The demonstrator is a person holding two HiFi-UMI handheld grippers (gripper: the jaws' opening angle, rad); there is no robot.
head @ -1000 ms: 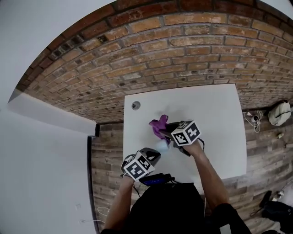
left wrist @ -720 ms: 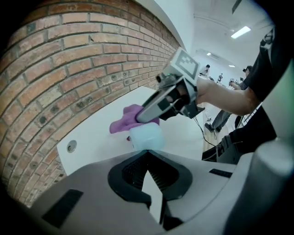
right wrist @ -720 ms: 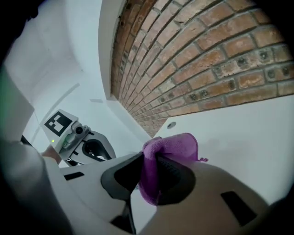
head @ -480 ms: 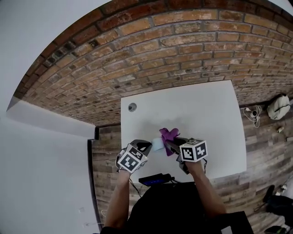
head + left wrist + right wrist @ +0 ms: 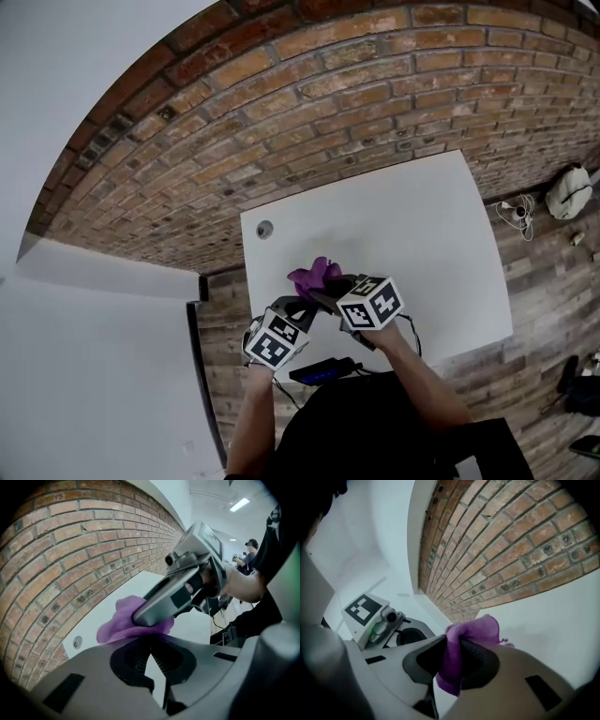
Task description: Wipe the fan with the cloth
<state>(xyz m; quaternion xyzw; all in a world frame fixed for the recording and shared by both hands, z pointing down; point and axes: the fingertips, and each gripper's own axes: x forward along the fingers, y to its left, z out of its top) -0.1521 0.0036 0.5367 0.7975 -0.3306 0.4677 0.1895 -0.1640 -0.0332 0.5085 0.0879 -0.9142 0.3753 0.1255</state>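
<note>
Cloth [image 5: 314, 277], purple, clenched between jaws of right claw [image 5: 452, 660], bunched just beyond tip of left claw [image 5: 154, 660], clamped shut. Fan not discernible. Possible hazards: claws knocking together, so close; cloth slipping under wiping drag.

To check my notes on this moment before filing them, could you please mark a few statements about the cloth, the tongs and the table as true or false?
1. The right tongs grip a purple cloth. True.
2. The left tongs stand wide open. False: they are shut.
3. The table is white. True.
4. The wall behind the table is green tile. False: it is a brick wall.
5. The cloth lies spread flat on the table. False: it is bunched in the right tongs.
</note>
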